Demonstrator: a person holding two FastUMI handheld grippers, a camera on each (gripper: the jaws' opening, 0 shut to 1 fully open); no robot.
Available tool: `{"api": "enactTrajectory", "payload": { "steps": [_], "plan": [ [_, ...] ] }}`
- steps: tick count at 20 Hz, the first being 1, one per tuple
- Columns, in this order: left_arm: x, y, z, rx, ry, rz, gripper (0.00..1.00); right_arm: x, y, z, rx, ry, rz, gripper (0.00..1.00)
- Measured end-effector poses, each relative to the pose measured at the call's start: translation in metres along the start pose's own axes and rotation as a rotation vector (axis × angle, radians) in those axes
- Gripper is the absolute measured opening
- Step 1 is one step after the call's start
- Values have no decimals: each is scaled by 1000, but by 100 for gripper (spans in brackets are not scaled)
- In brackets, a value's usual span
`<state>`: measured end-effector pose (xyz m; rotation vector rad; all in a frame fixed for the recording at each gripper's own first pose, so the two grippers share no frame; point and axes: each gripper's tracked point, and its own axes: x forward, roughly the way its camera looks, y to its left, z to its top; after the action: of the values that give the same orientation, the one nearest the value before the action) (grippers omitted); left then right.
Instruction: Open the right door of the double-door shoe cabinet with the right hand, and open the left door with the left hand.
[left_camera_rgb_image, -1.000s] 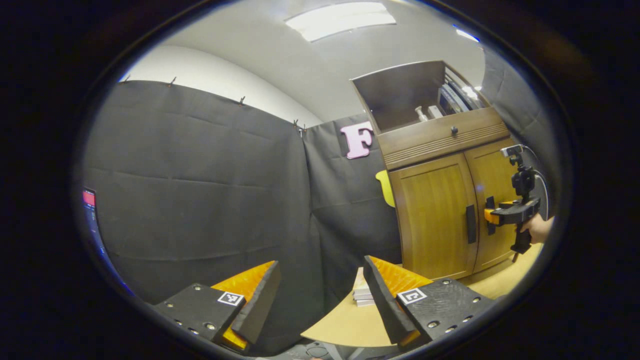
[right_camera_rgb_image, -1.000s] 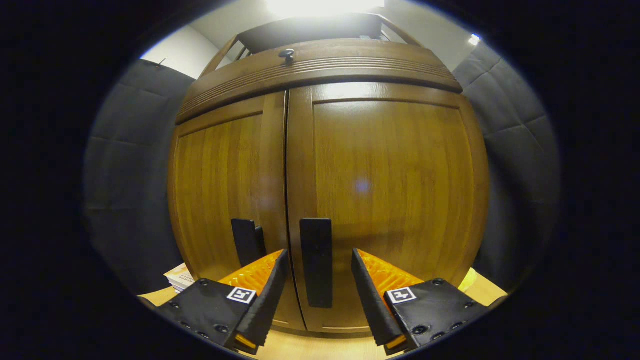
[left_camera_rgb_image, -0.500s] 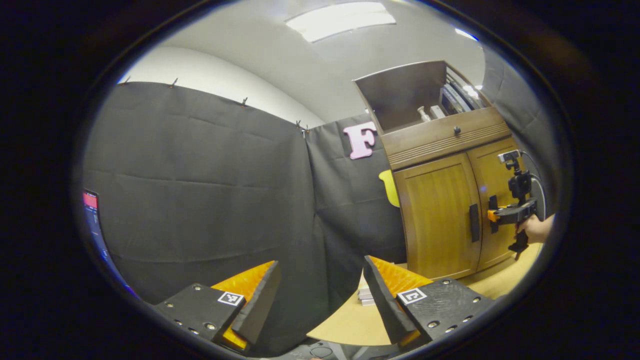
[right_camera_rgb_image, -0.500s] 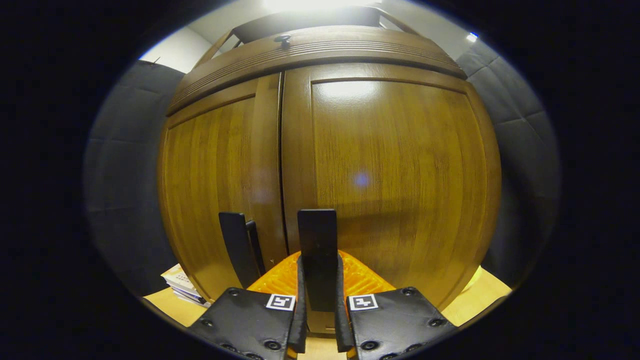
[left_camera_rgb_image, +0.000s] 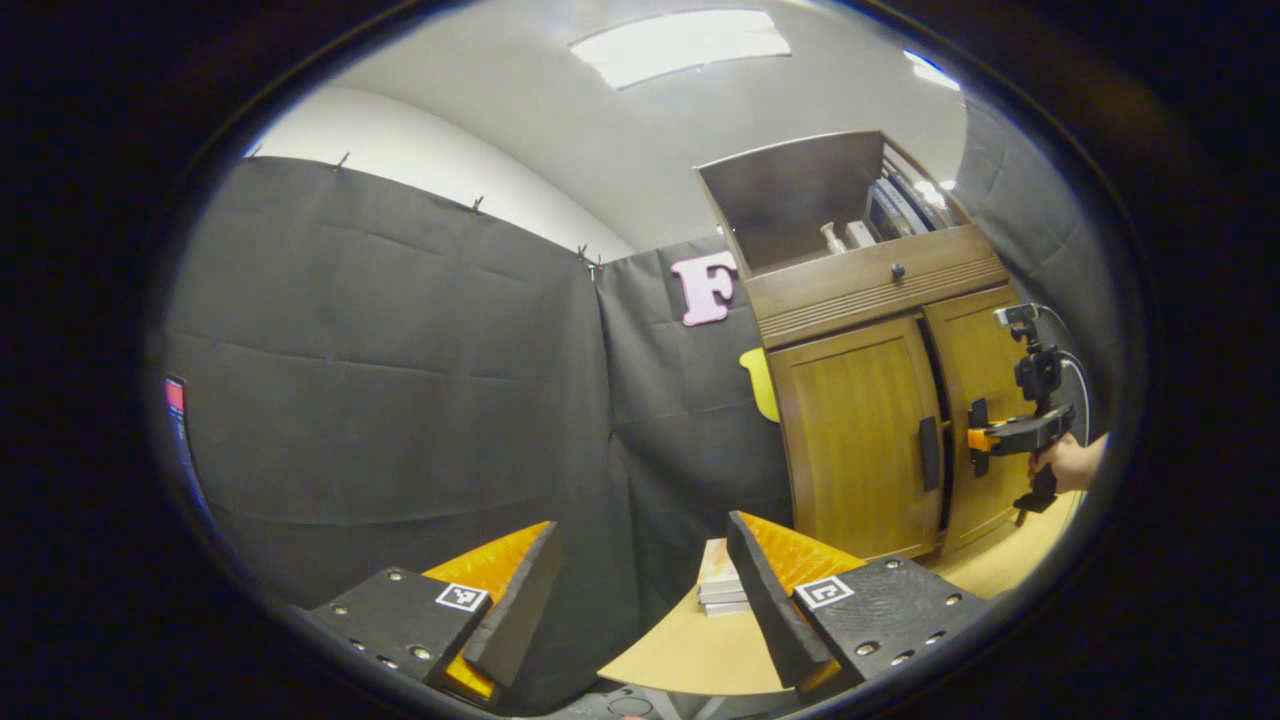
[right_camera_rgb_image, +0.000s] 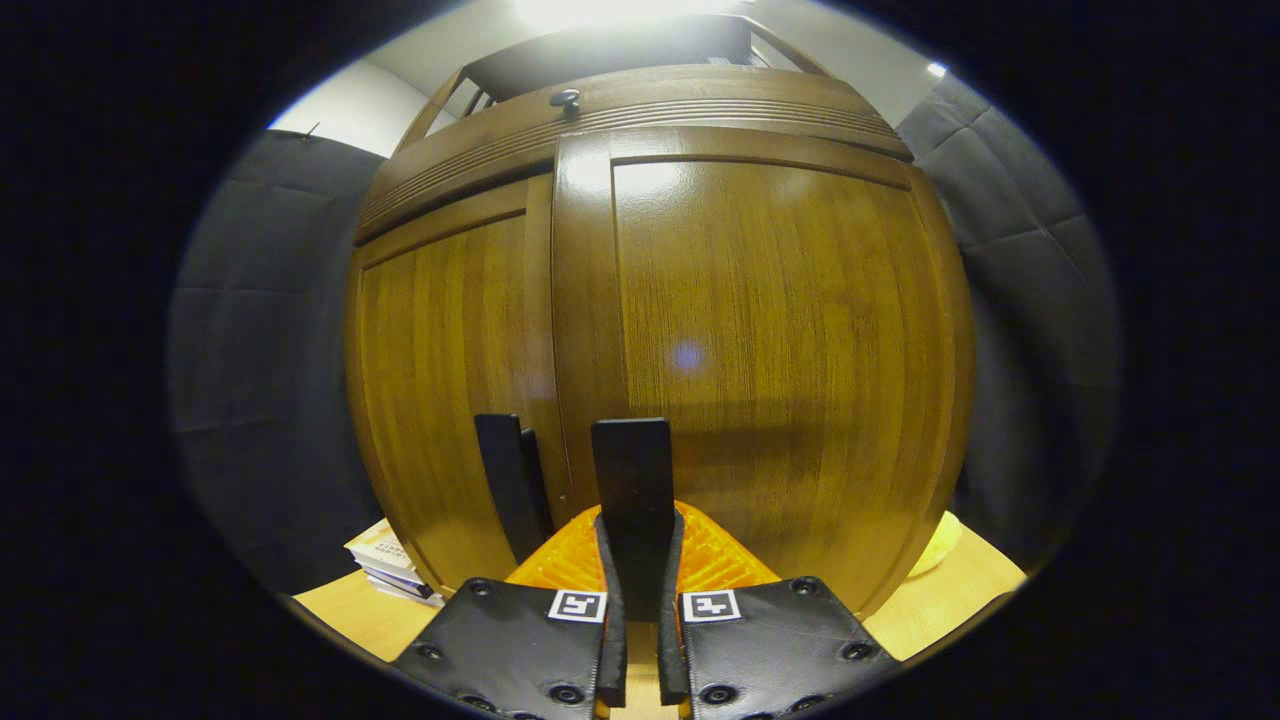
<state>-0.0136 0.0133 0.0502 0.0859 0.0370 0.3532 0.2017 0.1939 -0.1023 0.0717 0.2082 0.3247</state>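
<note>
Both fingers of the right tool (right_camera_rgb_image: 637, 640) pinch the right door's handle (right_camera_rgb_image: 632, 500); left tool (left_camera_rgb_image: 640, 600) gapes empty.

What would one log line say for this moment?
right gripper: shut on right door handle | right door: slightly ajar | left gripper: open, away | left door: closed

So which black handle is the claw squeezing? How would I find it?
Find the big wooden cabinet with two doors. Each door has one upright black handle near the middle seam. The one you want is the right door's handle, pinched inside the right claw; the left door's handle beside it stands free, with nothing touching it.
</note>
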Motion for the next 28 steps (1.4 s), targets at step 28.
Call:
{"api": "enactTrajectory", "payload": {
  "steps": [28],
  "plan": [
    [-10,-7,26,-57,-58,-286,96,-153,-84,-2,8,58,53,13]
  ]
}}
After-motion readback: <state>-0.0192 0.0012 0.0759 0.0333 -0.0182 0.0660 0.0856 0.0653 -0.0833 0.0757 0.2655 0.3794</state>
